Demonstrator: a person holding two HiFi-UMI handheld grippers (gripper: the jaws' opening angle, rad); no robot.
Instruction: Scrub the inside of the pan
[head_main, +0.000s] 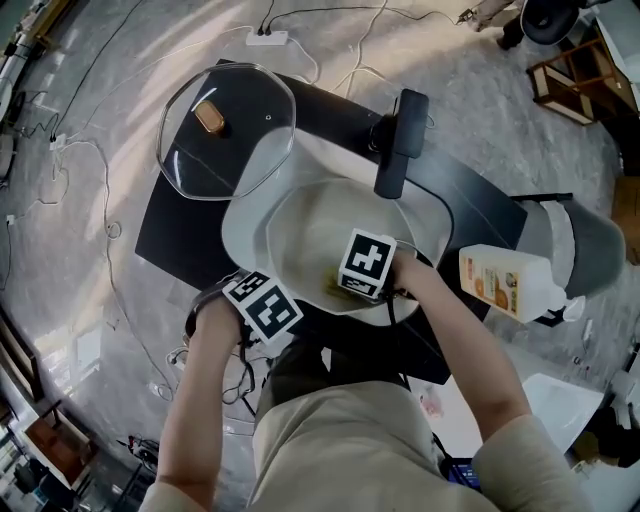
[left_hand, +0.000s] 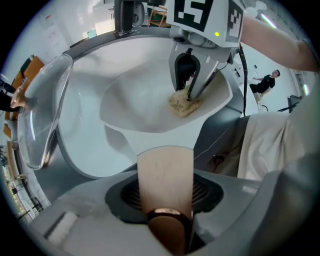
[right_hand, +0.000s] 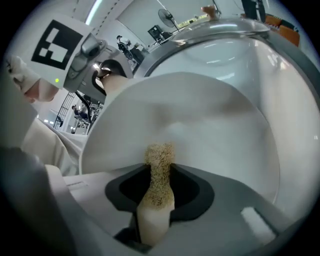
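Note:
The white pan (head_main: 300, 215) sits on a black table (head_main: 175, 230), with its long black handle (head_main: 398, 145) pointing away from me. My left gripper (head_main: 275, 300) is at the pan's near rim. In the left gripper view its jaws (left_hand: 165, 167) are shut on a tan, wood-coloured grip (left_hand: 165, 175) that runs up to that rim. My right gripper (head_main: 355, 285) reaches down inside the pan, shut on a yellowish scrub pad (right_hand: 160, 167). The left gripper view shows that pad (left_hand: 184, 106) pressed against the pan's inner wall (left_hand: 140, 107) under the right gripper (left_hand: 190, 92).
A glass lid (head_main: 225, 130) with a wooden knob (head_main: 208, 116) leans at the pan's far left edge. A detergent bottle (head_main: 505, 282) lies on the table at the right. Cables and a power strip (head_main: 268, 38) lie on the floor around the table.

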